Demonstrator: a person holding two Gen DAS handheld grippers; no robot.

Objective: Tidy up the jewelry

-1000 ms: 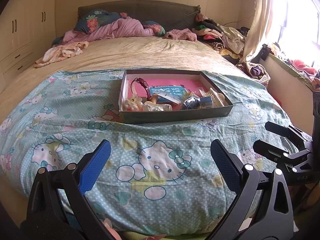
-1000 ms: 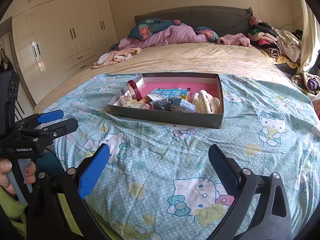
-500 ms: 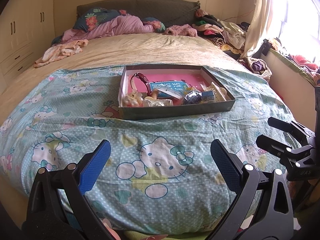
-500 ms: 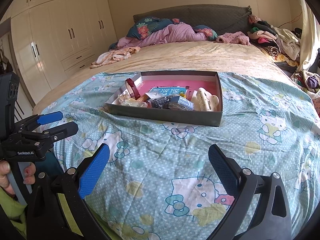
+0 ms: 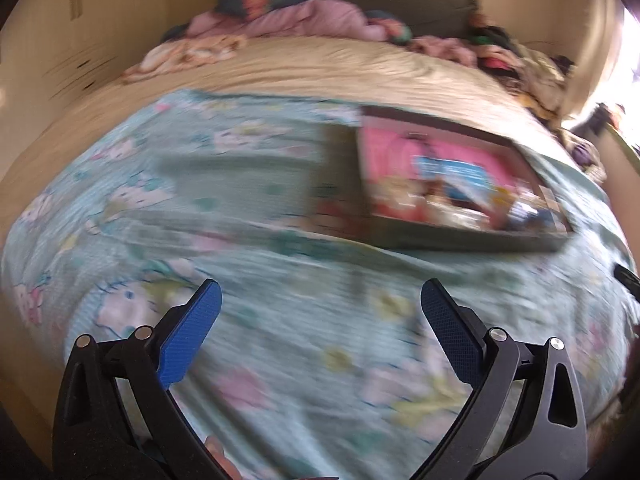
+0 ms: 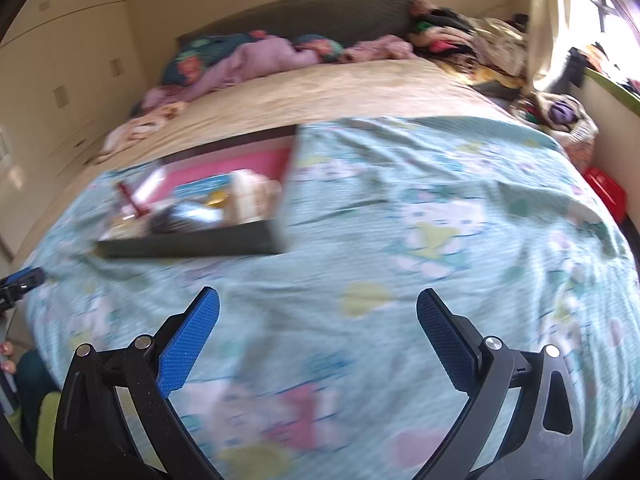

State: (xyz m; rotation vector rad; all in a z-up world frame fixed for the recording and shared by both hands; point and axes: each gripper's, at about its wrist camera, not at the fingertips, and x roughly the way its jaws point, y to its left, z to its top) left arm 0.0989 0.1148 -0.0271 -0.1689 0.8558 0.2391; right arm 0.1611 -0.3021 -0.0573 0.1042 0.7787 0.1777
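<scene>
A shallow grey box with a pink floor lies on the bed and holds a jumble of jewelry and small items. In the left wrist view it sits to the upper right; in the right wrist view the box sits to the upper left. Both views are blurred by motion. My left gripper is open and empty, above the cartoon-cat blanket, short of the box. My right gripper is open and empty, also over the blanket, to the right of the box.
Pillows and a purple quilt lie at the headboard. Heaped clothes fill the bed's far right corner. White wardrobes stand on the left, a bright window and curtain on the right. A red box sits beside the bed.
Both grippers have swung apart, the left one leftward and the right one rightward. The box has shifted to the right in the left view and to the left in the right view. Both stay open.
</scene>
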